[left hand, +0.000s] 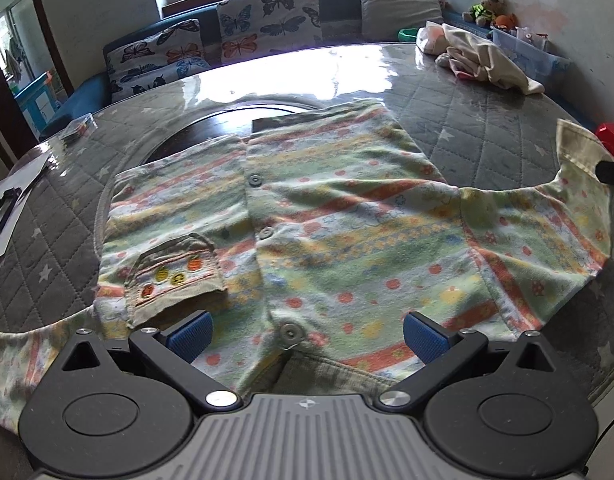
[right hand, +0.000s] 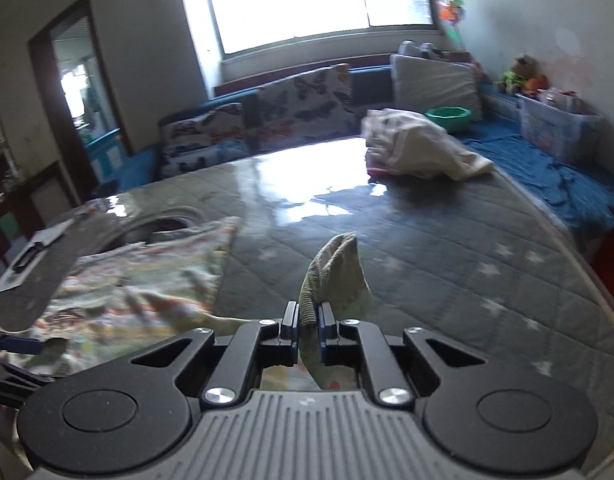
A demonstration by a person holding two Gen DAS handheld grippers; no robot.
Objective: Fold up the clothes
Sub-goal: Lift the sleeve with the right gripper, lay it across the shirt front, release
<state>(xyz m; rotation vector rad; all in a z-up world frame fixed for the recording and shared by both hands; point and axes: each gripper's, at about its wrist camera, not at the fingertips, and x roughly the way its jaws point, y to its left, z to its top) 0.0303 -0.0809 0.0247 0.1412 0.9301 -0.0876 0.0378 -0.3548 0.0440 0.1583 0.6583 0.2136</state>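
A small striped, flower-print shirt (left hand: 327, 216) with snap buttons and a chest pocket lies spread face up on the quilted table. My left gripper (left hand: 307, 334) hovers open over its collar end, blue pads (left hand: 193, 336) well apart, nothing between them. The shirt's right sleeve (left hand: 563, 200) is lifted off the table toward the right edge of the left wrist view. In the right wrist view my right gripper (right hand: 308, 322) is shut on that sleeve's ribbed cuff (right hand: 335, 276), which sticks up between the pads. The shirt's body (right hand: 139, 280) lies blurred at the left.
A heap of pale clothes (left hand: 479, 56) (right hand: 411, 148) sits at the table's far right. Papers and a dark clip (left hand: 7, 208) lie at the left edge. A round dark opening (left hand: 211, 128) shows behind the shirt. A sofa with butterfly cushions (left hand: 235, 28) stands beyond.
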